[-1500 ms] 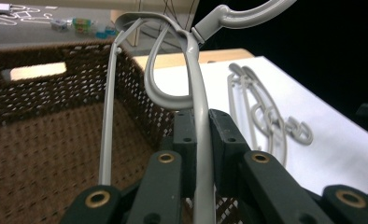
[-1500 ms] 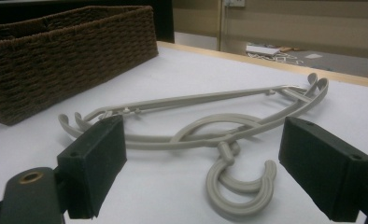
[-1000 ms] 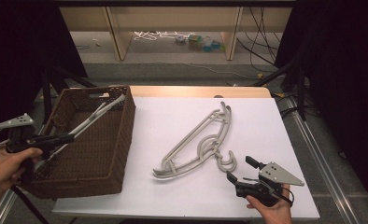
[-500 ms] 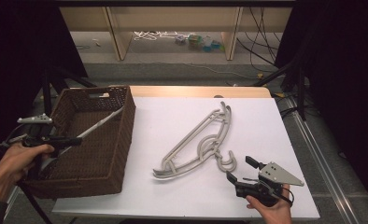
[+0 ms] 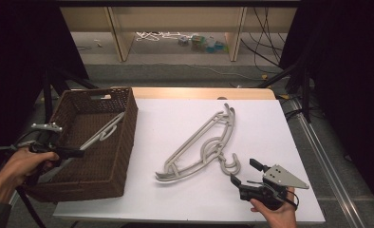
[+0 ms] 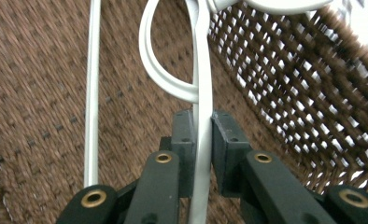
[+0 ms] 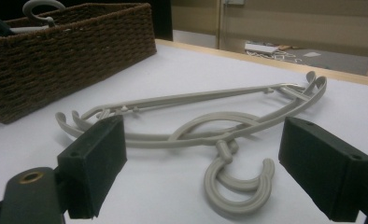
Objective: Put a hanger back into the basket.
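Two hand-held claws, built of black plastic. The left claw (image 6: 201,126) has square dark-grey pads on black link arms fixed with brass-coloured rivets. The right claw (image 5: 246,172) carries a grey three-cornered plate on top. A black cable trails from each handle; a dark sleeve cuff covers the left wrist.
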{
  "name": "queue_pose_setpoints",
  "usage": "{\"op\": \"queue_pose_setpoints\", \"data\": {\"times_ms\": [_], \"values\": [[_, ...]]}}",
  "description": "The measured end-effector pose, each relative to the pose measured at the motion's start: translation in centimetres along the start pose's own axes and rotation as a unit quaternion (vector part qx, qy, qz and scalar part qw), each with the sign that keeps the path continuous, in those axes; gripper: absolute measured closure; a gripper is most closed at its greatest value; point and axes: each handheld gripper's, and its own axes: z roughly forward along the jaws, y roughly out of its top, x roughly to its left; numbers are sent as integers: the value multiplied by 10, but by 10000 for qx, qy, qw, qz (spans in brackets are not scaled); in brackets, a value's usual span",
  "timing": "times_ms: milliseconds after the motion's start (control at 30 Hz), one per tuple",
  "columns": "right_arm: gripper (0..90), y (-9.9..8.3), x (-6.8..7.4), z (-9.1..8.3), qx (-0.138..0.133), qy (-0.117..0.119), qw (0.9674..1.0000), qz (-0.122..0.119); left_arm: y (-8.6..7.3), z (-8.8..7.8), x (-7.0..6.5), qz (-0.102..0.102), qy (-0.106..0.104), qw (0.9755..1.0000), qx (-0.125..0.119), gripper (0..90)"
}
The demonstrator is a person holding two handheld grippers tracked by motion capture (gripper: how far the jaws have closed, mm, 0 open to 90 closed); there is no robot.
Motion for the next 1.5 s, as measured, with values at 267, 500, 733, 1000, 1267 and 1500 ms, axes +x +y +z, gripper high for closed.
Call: {"op": "queue_pose_setpoints", "data": {"times_ms": [267, 500, 733, 1000, 1267, 1500], "values": [[159, 0, 0, 0, 7, -23, 10000, -11, 3, 10, 1, -152, -2, 9997, 172, 807], [159, 0, -1, -1, 9, 4, 10000, 9, 4, 6, 2, -67, 60, 9998, 174, 781], [159, 0, -1, 0, -7, -16, 10000, 11, 8, -5, -7, -294, 218, 9974, -623, 628], [159, 1, -1, -2, 45, -23, 10000, 31, 23, -16, -28, -289, 381, 9901, -1320, 433], [159, 0, -1, 0, -95, 21, 10000, 18, 34, -15, -60, -322, 194, 9817, -1868, 338], [159, 1, -1, -2, -42, 26, 10000, 12, 41, -17, -89, -282, 88, 9710, -2373, 295]]}}
